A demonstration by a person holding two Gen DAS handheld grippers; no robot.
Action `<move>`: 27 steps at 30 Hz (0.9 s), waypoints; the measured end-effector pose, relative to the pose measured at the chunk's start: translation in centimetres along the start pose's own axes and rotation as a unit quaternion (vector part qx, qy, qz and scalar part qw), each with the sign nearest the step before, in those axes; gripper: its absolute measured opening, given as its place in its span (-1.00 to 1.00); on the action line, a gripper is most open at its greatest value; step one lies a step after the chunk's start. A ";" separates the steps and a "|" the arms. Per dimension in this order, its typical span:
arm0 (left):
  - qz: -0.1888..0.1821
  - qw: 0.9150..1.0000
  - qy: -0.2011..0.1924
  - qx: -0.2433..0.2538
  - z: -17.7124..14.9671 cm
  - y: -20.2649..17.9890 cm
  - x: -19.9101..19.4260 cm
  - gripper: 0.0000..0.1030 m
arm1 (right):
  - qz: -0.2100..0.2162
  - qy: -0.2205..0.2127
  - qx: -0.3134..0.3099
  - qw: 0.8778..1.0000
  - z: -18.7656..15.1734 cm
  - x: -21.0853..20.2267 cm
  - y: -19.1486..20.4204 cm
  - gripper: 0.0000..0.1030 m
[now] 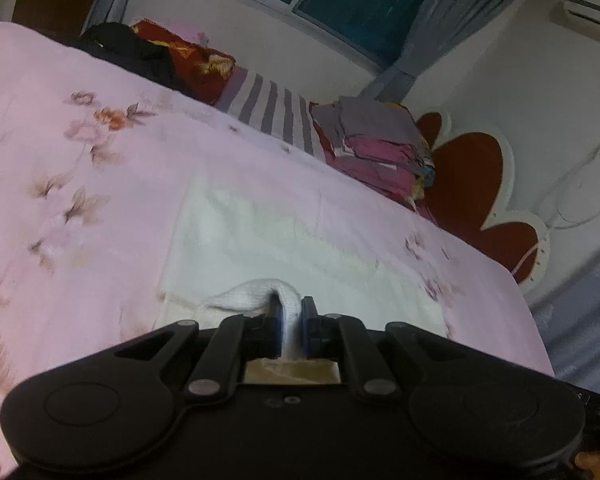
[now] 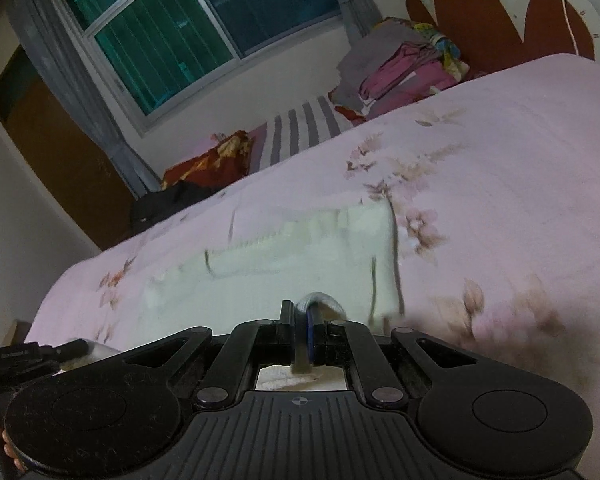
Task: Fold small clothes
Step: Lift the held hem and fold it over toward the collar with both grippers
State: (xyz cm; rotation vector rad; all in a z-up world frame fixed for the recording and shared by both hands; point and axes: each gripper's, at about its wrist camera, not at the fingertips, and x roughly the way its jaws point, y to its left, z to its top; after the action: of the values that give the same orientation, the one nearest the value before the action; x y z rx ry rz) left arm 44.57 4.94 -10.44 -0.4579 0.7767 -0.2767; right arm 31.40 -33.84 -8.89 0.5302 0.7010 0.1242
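Observation:
A white knitted garment (image 1: 284, 240) lies flat on the pink floral bedspread (image 1: 80, 160). My left gripper (image 1: 291, 312) is shut on a bunched near edge of the white garment, which bulges up between the blue pads. In the right wrist view the same garment (image 2: 284, 248) lies spread ahead. My right gripper (image 2: 302, 320) is shut on a grey-white fold of its near edge. The left gripper (image 2: 36, 354) shows at the lower left of the right wrist view.
A stack of folded pink and grey clothes (image 1: 376, 148) sits at the far side by the red headboard (image 1: 472, 184). A red floral pillow (image 1: 192, 64) and a black garment (image 1: 128, 48) lie near the window wall. A striped sheet (image 1: 276, 112) shows between them.

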 end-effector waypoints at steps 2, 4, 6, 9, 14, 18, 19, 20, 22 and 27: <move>0.006 1.000 -0.005 -0.003 0.9 -0.1 1.2 -0.84 | 0.001 0.001 0.003 1.000 1.2 1.7 -0.4 -0.91; 0.014 1.000 -0.006 -0.003 1.7 -0.2 2.5 -0.84 | 0.003 0.002 0.009 1.000 2.3 3.4 -0.7 -0.91; 0.022 1.000 -0.006 -0.003 2.4 -0.3 3.8 -0.84 | 0.002 0.005 0.016 1.000 3.1 5.1 -1.1 -0.91; 0.036 0.999 -0.006 -0.013 3.3 0.0 5.7 -0.84 | 0.000 0.012 0.028 1.000 4.3 7.8 -1.7 -0.91; 0.061 0.998 0.007 -0.017 4.6 0.5 9.0 -0.84 | -0.010 0.026 0.052 0.998 5.6 11.4 -3.2 -0.91; 0.079 0.997 0.019 -0.011 4.9 0.5 11.3 -0.82 | -0.021 0.039 0.074 0.996 6.2 13.8 -4.5 -0.91; 0.083 0.996 0.022 -0.008 4.9 0.5 11.7 -0.80 | -0.023 0.041 0.074 0.996 6.3 14.2 -4.7 -0.91; 0.090 0.996 0.023 -0.006 4.9 0.4 12.1 -0.80 | -0.024 0.044 0.074 0.996 6.3 14.6 -4.8 -0.91; 0.099 0.995 0.026 -0.001 5.0 0.4 12.9 -0.71 | -0.028 0.048 0.072 0.996 6.3 15.3 -5.0 -0.91; 0.114 0.993 0.010 0.007 5.7 0.5 13.3 -0.26 | -0.029 0.048 0.076 0.996 6.6 16.3 -5.5 -0.90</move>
State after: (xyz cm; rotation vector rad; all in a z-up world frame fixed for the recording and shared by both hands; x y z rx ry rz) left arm 57.85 1.68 -15.26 -0.3492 0.8380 -0.0732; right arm 47.68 -36.75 -16.97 0.6529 0.8235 0.0429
